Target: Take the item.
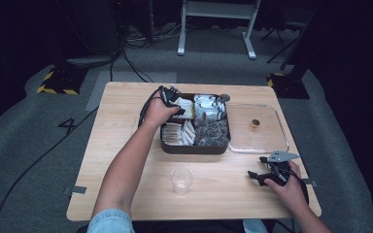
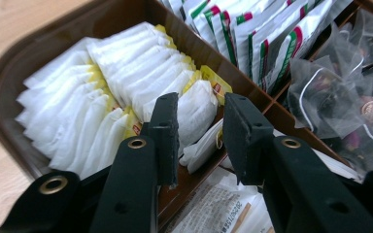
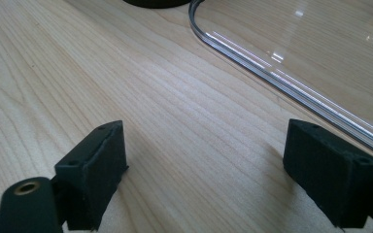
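The left gripper (image 2: 200, 127) is inside the brown box (image 2: 102, 22), at the compartment with the white tea bags (image 2: 102, 102). Its two black jaws stand a little apart, with one white tea bag (image 2: 196, 109) between them. The bag stands at the end of the row, next to the divider wall. The pads are just beside the bag, but I cannot tell if they already press on it, so the jaws count as apart. In the high view the left gripper (image 1: 171, 99) is over the far left corner of the brown box (image 1: 194, 148), and the left hand (image 1: 158, 112) holds it from above.

Around this compartment there are others. One beside it holds the silver packets (image 2: 252, 39) with red and green stripes. Another holds the clear mesh bags (image 2: 340, 82) with dark tea inside. Near the bottom of the left gripper view lie paper sticks (image 2: 218, 208) with printed text.

The right gripper (image 3: 204, 165) has its jaws wide apart, with nothing between them, and it is low over the wooden counter (image 3: 77, 73). Just beside it lies the clear lid (image 3: 320, 58). In the high view the right gripper (image 1: 267, 172) is near the right front of the counter (image 1: 121, 160), well apart from the box, and a clear plastic cup (image 1: 181, 180) stands in front of the box.
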A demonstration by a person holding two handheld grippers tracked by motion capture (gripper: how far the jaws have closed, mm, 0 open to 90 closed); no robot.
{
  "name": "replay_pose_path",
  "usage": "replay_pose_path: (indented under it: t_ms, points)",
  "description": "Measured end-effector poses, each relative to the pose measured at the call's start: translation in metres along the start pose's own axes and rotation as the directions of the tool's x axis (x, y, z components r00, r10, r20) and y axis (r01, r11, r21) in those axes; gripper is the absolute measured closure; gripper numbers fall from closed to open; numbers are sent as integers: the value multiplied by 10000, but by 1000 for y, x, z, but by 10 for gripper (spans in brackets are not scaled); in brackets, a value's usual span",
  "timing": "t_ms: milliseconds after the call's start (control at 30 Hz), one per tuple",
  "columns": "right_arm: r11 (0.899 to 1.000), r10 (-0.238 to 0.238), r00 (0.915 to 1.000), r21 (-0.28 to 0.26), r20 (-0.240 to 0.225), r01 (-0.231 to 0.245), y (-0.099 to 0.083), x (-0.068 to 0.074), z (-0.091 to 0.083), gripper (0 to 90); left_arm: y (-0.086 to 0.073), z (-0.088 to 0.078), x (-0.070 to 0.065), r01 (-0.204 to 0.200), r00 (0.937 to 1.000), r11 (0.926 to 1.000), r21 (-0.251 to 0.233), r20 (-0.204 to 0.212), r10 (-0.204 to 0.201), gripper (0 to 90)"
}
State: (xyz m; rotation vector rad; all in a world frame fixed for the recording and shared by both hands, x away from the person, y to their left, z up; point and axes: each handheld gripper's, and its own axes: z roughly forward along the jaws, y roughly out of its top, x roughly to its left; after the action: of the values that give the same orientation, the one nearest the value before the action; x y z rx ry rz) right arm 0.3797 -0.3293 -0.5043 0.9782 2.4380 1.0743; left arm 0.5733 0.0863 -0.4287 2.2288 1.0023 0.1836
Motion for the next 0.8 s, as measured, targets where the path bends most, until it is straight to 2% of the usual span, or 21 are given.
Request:
replay_pose_path:
  t_ms: [233,333,467,800]
  points:
    - [10000,-34,10000,-1,-30,34,0,0,0,157,1,8,-1,-50,9996,9995,296,275,42,661]
    - [10000,-35,10000,0,-31,35,0,0,0,157,1,12,-2,117,9990,9991,396,415,-133,659]
    - [10000,-37,10000,1,-31,37,0,0,0,158,1,16,-1,133,9992,9985,531,382,-154,686]
    - [10000,-36,10000,-1,-32,36,0,0,0,157,2,24,4,242,9986,9969,743,448,-276,690]
